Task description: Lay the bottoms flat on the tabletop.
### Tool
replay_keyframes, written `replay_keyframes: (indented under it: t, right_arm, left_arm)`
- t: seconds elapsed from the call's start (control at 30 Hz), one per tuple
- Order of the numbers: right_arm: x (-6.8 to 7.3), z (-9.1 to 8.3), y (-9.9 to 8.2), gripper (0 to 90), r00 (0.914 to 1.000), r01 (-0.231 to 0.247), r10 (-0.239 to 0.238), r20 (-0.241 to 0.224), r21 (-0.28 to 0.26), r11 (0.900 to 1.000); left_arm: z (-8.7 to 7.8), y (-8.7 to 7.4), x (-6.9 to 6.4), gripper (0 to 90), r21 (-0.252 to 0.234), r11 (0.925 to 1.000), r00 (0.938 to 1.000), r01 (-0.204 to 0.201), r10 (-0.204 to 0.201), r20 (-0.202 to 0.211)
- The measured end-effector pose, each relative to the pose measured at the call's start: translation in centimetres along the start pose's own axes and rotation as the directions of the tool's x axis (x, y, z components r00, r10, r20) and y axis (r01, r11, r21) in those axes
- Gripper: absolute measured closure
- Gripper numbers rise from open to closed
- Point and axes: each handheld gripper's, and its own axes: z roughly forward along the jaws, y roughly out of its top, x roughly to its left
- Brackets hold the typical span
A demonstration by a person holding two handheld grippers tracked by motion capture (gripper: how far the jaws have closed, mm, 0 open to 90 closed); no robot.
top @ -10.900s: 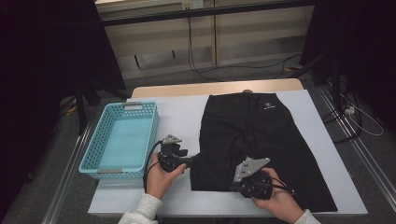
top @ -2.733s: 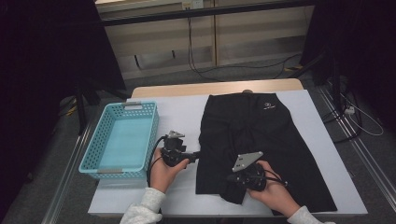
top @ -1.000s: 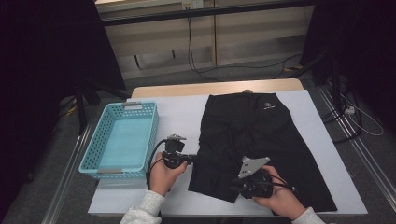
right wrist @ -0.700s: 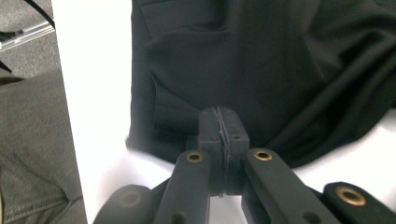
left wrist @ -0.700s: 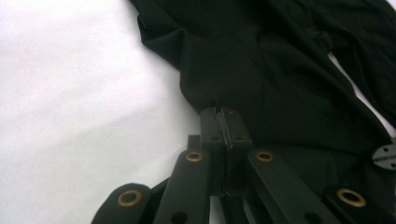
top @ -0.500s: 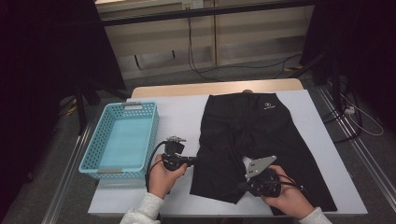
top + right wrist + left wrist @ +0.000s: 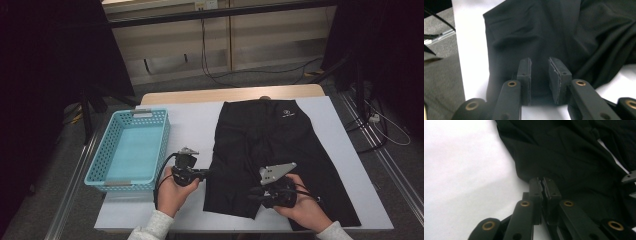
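the black shorts (image 7: 280, 160) lie spread flat on the white worktop (image 7: 195, 125), waistband at the far edge and legs toward the near edge, taking up the middle and right of the surface. a small pale logo sits near the waistband.

the left claw (image 7: 204, 173) lies low at the left edge of the shorts, about halfway along the left leg. in the left gripper view the left claw (image 7: 542, 185) has its jaws drawn almost together, only a thin slit between the pads, and the hem of the dark cloth runs right up to the tips; it appears to be pinching the edge of the fabric there, with bare white worktop on the other side.

the right claw (image 7: 255, 193) rests over the near part of the shorts, pointing left across the near left corner of the leg. in the right gripper view the right claw (image 7: 539, 72) has its jaws standing a narrow way apart, having just opened a little, with black fabric lying under and between them; the pads do not press on the cloth. the corner of the leg shows beyond the tips, with some soft folds to the right.

a light blue basket (image 7: 131, 150) stands on the left part of the worktop, well apart from the shorts, just left of the left hand (image 7: 172, 192).
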Motion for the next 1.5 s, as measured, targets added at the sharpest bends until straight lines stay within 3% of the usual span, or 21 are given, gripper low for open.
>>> replay_keyframes:
  t: [0.1,0.2,0.33,0.47,0.57,0.63,0.73,0.87,0.93,0.97,1.03,1.1,1.2,1.27,1.33,1.43,1.5]
  right_arm:
    - [0.4,0.9,0.7,67.7,1.0,-0.003,0.003,-0.009,-0.046,0.999]
    - [0.7,1.7,1.3,63.2,0.9998,0.006,-0.007,-0.018,-0.052,0.9986]
    - [1.2,2.9,1.9,60.5,0.9993,0.025,-0.027,-0.028,-0.053,0.9983]
    - [1.6,3.8,2.3,57.5,0.9992,0.038,-0.038,-0.009,-0.052,0.9979]
    - [2.0,4.1,2.6,57.0,0.9988,0.043,-0.044,-0.022,-0.063,0.9971]
    - [2.3,4.2,2.7,56.3,0.9978,0.049,-0.052,-0.041,-0.072,0.9962]
    - [2.9,4.9,2.7,50.7,0.9935,0.082,-0.087,-0.073,-0.07,0.9942]
    - [3.8,5.7,2.7,47.1,0.9873,0.144,-0.146,-0.063,-0.029,0.9891]
    - [4.2,5.9,2.7,52.6,0.9848,0.166,-0.167,-0.046,-0.031,0.9856]
    - [4.5,5.9,2.7,60.5,0.9804,0.19,-0.192,-0.046,-0.036,0.9811]
    - [4.7,5.9,2.8,64.8,0.9769,0.205,-0.207,-0.054,-0.033,0.9782]
    - [4.5,5.9,2.8,69.8,0.9811,0.179,-0.181,-0.07,-0.034,0.9833]
    - [3.9,5.9,2.8,87.4,0.9859,0.135,-0.138,-0.095,-0.032,0.9903]
    - [3.7,5.9,2.9,88.4,0.9882,0.101,-0.103,-0.114,-0.025,0.9946]
    - [3.8,5.9,2.9,89.0,0.9873,0.111,-0.113,-0.112,-0.019,0.9936]
    - [4.3,5.4,2.8,89.4,0.9777,0.123,-0.12,-0.172,0.006,0.9924]
    - [4.6,5.1,2.6,89.2,0.9754,0.129,-0.125,-0.182,0.012,0.9916]
  left_arm:
    - [0.1,0.0,0.2,87.1,0.002,1.0,1.0,0.001,-0.001,-0.004]
    - [0.3,-0.1,0.4,85.6,-0.001,1.0,0.9999,-0.002,0.002,-0.015]
    - [0.1,0.0,0.9,72.3,-0.03,0.9995,0.9988,-0.005,0.003,-0.049]
    - [0.3,0.1,1.4,47.7,-0.063,0.9979,0.9952,-0.014,0.008,-0.097]
    - [0.5,0.1,1.8,37.5,-0.054,0.9977,0.991,-0.041,0.033,-0.13]
    - [0.7,0.1,2.0,28.4,-0.062,0.998,0.9915,-0.01,0.002,-0.13]
    - [0.8,0.1,2.2,23.6,-0.059,0.9979,0.9891,-0.024,0.015,-0.146]
    - [0.7,0.2,2.3,20.9,-0.068,0.9972,0.989,-0.031,0.02,-0.146]
    - [0.9,0.2,2.3,20.9,-0.069,0.9973,0.9888,-0.025,0.015,-0.149]
    - [0.8,0.2,2.3,20.9,-0.069,0.9973,0.9888,-0.026,0.015,-0.149]
    - [0.9,0.2,2.4,20.5,-0.073,0.9968,0.9888,-0.032,0.021,-0.148]
    - [0.9,0.2,2.4,20.5,-0.069,0.9972,0.9896,-0.027,0.017,-0.143]
    - [0.8,0.3,2.4,20.2,-0.077,0.9967,0.9901,-0.025,0.015,-0.14]
    - [0.8,0.3,2.4,20.1,-0.078,0.9967,0.9905,-0.025,0.014,-0.137]
    - [0.8,0.4,2.4,20.1,-0.091,0.9957,0.9906,-0.016,0.004,-0.136]
    - [0.6,0.2,2.4,19.4,-0.086,0.9962,0.9909,-0.014,0.002,-0.135]
    - [0.7,0.3,2.4,19.4,-0.089,0.996,0.9912,-0.011,-0.001,-0.132]
